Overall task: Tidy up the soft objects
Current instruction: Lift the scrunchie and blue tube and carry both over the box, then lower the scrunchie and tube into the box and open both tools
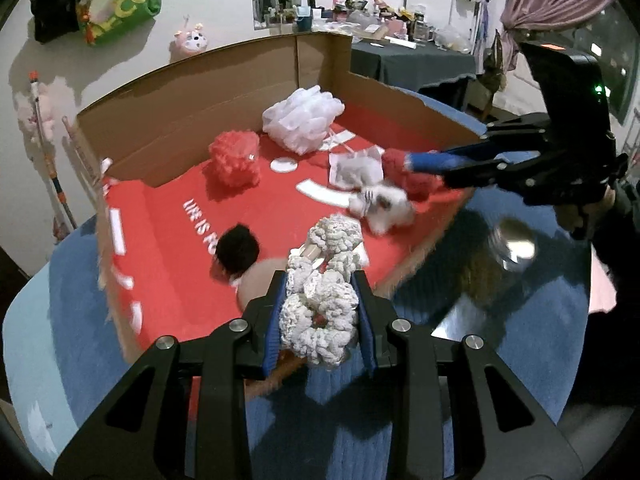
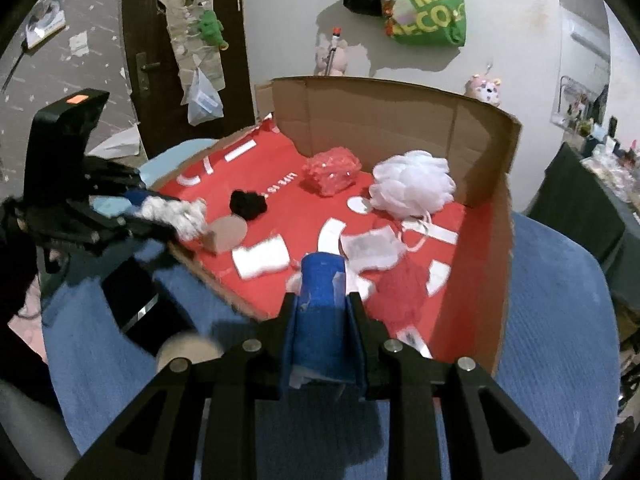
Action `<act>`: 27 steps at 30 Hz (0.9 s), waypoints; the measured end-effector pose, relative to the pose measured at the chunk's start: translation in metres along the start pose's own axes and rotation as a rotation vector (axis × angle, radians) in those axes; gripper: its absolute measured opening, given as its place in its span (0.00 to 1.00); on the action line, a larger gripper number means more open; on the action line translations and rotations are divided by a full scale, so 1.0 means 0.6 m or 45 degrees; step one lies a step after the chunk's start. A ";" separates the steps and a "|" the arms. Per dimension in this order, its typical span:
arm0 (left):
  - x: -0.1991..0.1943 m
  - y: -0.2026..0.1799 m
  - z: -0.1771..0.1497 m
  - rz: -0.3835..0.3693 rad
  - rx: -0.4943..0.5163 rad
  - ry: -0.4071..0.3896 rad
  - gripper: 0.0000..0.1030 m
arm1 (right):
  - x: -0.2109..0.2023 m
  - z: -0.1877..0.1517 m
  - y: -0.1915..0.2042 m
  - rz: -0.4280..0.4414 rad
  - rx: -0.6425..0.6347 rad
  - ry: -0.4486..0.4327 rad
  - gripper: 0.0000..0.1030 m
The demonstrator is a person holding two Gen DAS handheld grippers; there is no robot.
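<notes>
The work area is an opened cardboard box (image 1: pixel 192 92) with a red printed floor, resting on a blue fabric surface (image 1: pixel 80 304). Positions below follow the left wrist view, from left to right.

At the far left of the red floor, close to the back wall, sits a red fluffy pouf (image 1: pixel 236 158). Nearer and at the left of centre lies a black pompom (image 1: pixel 238 250), touching a flat beige round pad (image 1: pixel 256 284).

The left gripper (image 1: pixel 320 312) occupies the near centre. Its jaws pinch a chunky white knitted scrunchie (image 1: pixel 326 280), which bulges out between the blue finger pads and hangs over the near edge of the box.

At the far centre, against the back wall, rests a white mesh bath sponge (image 1: pixel 302 118). Just right of and nearer than it lies a white sachet (image 1: pixel 354 168); a blurred white soft item (image 1: pixel 384 204) lies nearer still.

The right gripper (image 1: pixel 428 162) enters from the right, over the right edge of the box. In the right wrist view its jaws (image 2: pixel 322 304) are clamped on a blue roll (image 2: pixel 322 276), which stands upright between the fingers. A red fuzzy object (image 1: pixel 404 176) sits just beside the fingertips; contact cannot be determined.
</notes>
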State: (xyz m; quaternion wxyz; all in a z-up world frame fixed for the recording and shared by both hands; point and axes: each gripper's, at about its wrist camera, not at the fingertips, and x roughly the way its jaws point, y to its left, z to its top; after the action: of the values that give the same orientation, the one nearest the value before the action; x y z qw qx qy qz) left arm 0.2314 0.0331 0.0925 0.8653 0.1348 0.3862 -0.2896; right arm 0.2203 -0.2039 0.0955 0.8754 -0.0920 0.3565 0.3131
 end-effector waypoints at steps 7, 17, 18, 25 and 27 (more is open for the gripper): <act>0.058 0.015 0.071 -0.038 -0.080 0.061 0.29 | 0.067 0.080 -0.024 0.054 0.094 0.089 0.25; 0.147 0.041 0.119 0.051 -0.150 0.187 0.29 | 0.177 0.150 -0.046 0.004 0.174 0.251 0.25; 0.153 0.043 0.122 0.050 -0.156 0.197 0.29 | 0.186 0.153 -0.047 -0.006 0.179 0.264 0.25; 0.179 0.047 0.128 0.079 -0.167 0.229 0.29 | 0.218 0.157 -0.054 -0.036 0.194 0.327 0.25; 0.184 0.048 0.129 0.083 -0.168 0.235 0.29 | 0.223 0.155 -0.058 -0.041 0.204 0.343 0.26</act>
State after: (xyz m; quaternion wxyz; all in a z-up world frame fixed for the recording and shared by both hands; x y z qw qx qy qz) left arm 0.3535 -0.0229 0.0618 0.8421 0.1160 0.4778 -0.2216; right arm 0.3678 -0.1308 0.0696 0.8292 -0.0688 0.4931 0.2542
